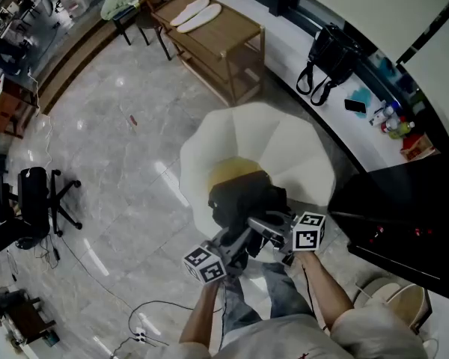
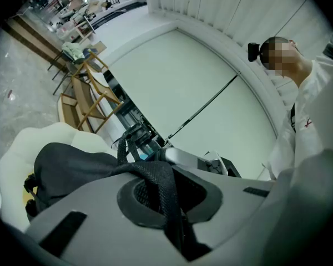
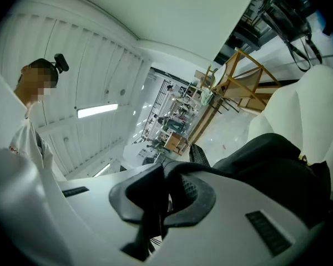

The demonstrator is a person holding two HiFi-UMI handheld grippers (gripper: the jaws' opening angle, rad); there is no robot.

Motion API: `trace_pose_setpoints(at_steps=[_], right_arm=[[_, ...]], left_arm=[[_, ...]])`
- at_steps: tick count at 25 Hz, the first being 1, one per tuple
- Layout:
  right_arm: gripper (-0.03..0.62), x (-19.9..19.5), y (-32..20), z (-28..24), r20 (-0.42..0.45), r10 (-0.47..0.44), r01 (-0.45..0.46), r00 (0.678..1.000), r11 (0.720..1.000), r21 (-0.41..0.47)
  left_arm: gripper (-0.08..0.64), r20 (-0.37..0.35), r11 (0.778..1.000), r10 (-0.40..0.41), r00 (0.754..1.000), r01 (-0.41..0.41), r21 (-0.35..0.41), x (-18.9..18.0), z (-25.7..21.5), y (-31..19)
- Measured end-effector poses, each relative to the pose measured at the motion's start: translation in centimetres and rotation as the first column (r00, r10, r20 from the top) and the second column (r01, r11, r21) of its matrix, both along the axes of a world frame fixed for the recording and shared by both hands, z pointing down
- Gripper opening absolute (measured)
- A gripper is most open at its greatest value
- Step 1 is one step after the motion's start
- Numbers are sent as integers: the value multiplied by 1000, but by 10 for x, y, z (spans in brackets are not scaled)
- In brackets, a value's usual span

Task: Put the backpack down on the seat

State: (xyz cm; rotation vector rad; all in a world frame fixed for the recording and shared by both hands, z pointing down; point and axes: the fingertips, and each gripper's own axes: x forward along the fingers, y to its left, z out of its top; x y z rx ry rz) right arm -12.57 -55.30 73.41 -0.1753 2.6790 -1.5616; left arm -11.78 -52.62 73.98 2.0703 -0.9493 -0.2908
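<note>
A black backpack with a yellow top (image 1: pixel 239 191) rests on the white petal-shaped seat (image 1: pixel 284 144), just ahead of the person's knees. My left gripper (image 1: pixel 236 247) is at the bag's near side, shut on a black webbing strap (image 2: pixel 167 188) that runs through its jaws. My right gripper (image 1: pixel 271 229) is beside it, shut on another strap (image 3: pixel 155 201) of the same bag. In the left gripper view the bag's dark body (image 2: pixel 72 169) lies against the seat (image 2: pixel 16 148). The right gripper view shows the bag (image 3: pixel 272 159) in front of the seat's back (image 3: pixel 302 107).
A wooden bench (image 1: pixel 217 36) with two white insoles stands beyond the seat. A black handbag (image 1: pixel 329 54) sits on the white ledge at the back right. A black cabinet (image 1: pixel 404 215) is close on the right, an office chair (image 1: pixel 37 200) far left, and cables (image 1: pixel 146 324) lie on the floor.
</note>
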Motion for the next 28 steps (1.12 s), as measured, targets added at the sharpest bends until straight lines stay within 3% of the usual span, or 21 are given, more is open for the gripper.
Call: trace_pose_setpoints(at_steps=[12, 18, 23, 28], right_arm=[[49, -26, -82, 69, -89, -20, 21, 996, 1000, 8], [49, -22, -100, 137, -165, 6, -16, 986, 998, -60], [51, -11, -115, 150, -112, 88, -95, 990, 994, -57], [51, -9, -109, 154, -142, 87, -97, 986, 993, -64]], left_arm=[[52, 65, 1000, -3, 998, 4, -10, -22, 69, -83], [52, 53, 995, 9, 999, -4, -98, -18, 135, -100], [52, 27, 997, 6, 1000, -4, -76, -11, 149, -114], [52, 29, 995, 41, 999, -38, -97, -7, 152, -107]])
